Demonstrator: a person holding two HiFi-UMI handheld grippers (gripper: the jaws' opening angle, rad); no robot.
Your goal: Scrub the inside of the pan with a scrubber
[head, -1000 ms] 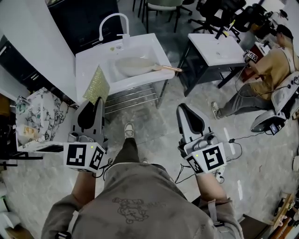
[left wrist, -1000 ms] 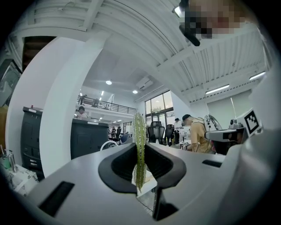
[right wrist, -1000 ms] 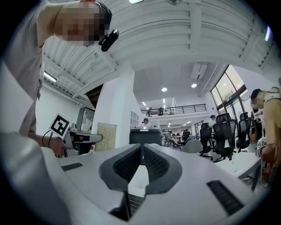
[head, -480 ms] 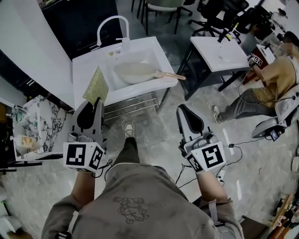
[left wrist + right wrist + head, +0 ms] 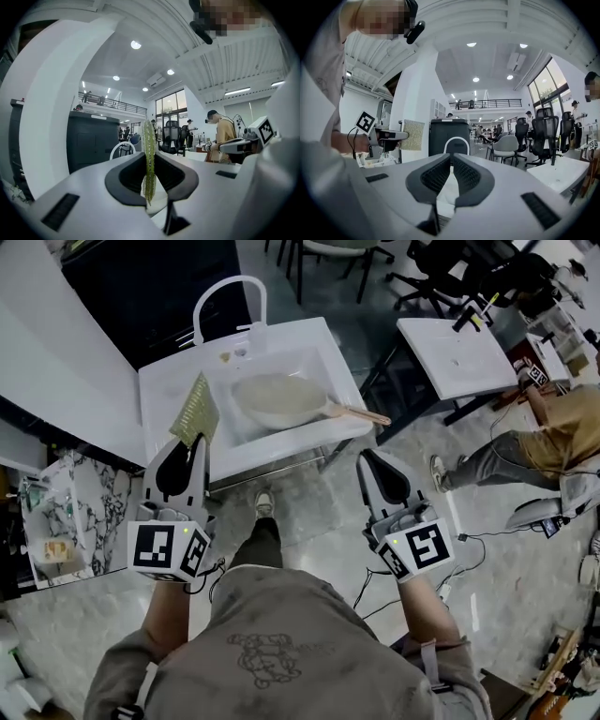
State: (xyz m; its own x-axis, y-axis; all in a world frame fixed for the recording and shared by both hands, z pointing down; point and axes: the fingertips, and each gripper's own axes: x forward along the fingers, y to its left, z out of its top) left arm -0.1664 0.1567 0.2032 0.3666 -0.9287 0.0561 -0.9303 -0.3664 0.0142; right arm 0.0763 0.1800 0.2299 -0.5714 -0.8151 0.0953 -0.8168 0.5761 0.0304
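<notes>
Pose: left gripper [image 5: 187, 451] and right gripper [image 5: 373, 461] level, side by side, aimed toward sink [image 5: 272, 444].
Left jaws: clamped on upright scrubber [image 5: 195, 409].
Right jaws: closed together, nothing between.
Pan [image 5: 277, 397]: lying in sink basin, handle over right rim.
Room: grey marbled floor [image 5: 323, 512], office chairs [image 5: 544, 132] beyond.

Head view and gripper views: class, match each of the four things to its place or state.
1 scrubber
2 pan
3 faucet
4 right gripper

A shut, nothing between its jaws
B lying in the sink
C clamped in the left gripper
D arching over the sink's back edge

Pairs: 1-C, 2-B, 3-D, 4-A
</notes>
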